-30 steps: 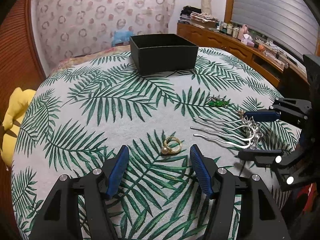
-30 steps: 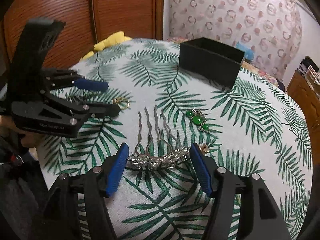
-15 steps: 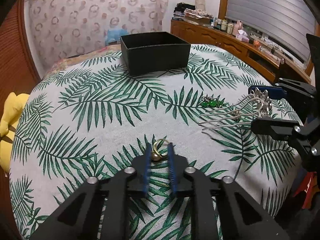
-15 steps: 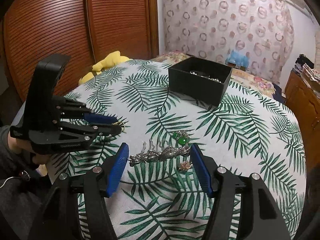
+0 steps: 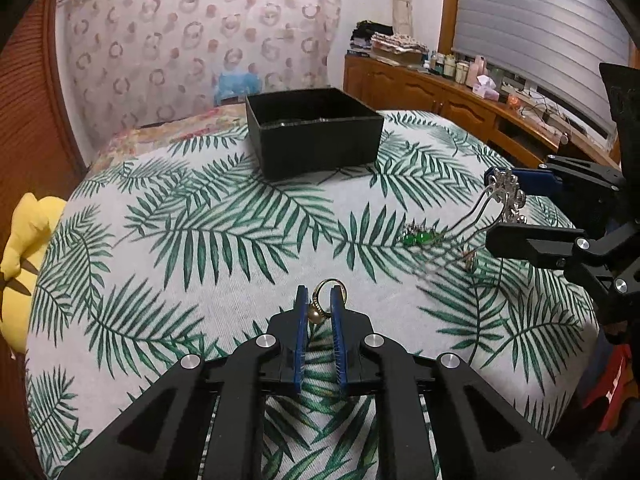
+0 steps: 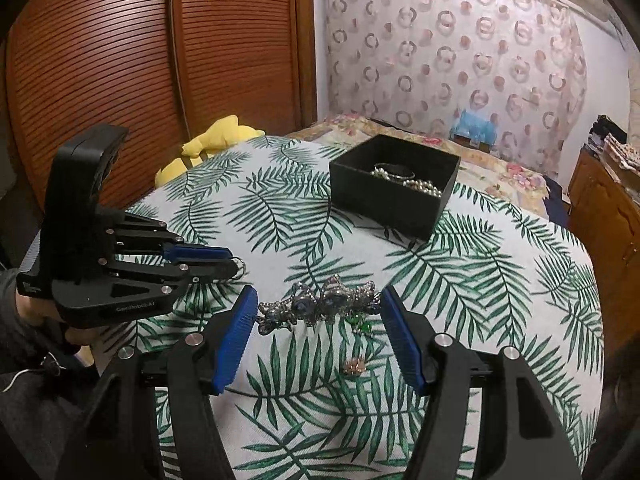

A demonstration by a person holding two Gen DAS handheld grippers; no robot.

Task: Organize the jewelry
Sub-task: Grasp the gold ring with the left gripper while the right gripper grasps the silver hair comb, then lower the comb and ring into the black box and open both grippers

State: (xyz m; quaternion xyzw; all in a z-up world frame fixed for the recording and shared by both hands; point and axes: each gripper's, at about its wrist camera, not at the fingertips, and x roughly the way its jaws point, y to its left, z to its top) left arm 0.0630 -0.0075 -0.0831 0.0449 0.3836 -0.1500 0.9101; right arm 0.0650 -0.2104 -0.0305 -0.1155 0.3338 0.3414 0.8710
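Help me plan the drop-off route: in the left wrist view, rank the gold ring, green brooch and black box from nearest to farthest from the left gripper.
1. Gold ring: clamped between the left gripper's pads.
2. Green brooch: on the cloth, ahead to the right.
3. Black box: at the far side of the table, straight ahead.

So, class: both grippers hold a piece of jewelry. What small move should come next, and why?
Probably carry both toward the open black box: the left gripper pinches the gold ring, the right gripper holds the jeweled hair comb above the cloth.
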